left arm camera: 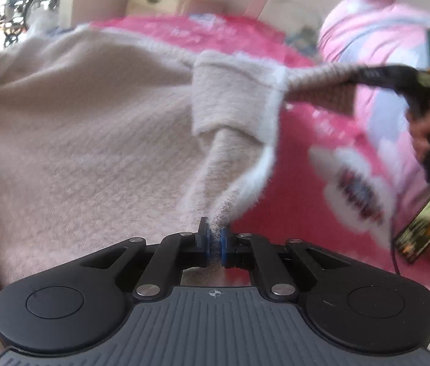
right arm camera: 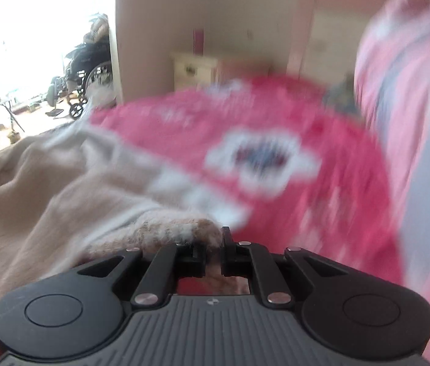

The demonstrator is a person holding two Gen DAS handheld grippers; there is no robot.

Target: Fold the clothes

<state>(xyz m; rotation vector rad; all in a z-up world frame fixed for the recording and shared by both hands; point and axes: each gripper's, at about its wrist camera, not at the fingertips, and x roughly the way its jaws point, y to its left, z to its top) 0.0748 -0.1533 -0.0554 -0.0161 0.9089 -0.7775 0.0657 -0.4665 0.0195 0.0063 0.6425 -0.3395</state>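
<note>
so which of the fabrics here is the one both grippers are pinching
The beige knit garment: left gripper and right gripper both clamp it. The red patterned bedspread lies underneath, ungripped.

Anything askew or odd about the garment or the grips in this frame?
Nothing damaged or spilled. The beige knit garment lies rumpled on the pink bedspread. Its white-trimmed edge is twisted where the left gripper pinches it. The right gripper is shut on another part, pulling it taut. The right view is blurred.
</note>
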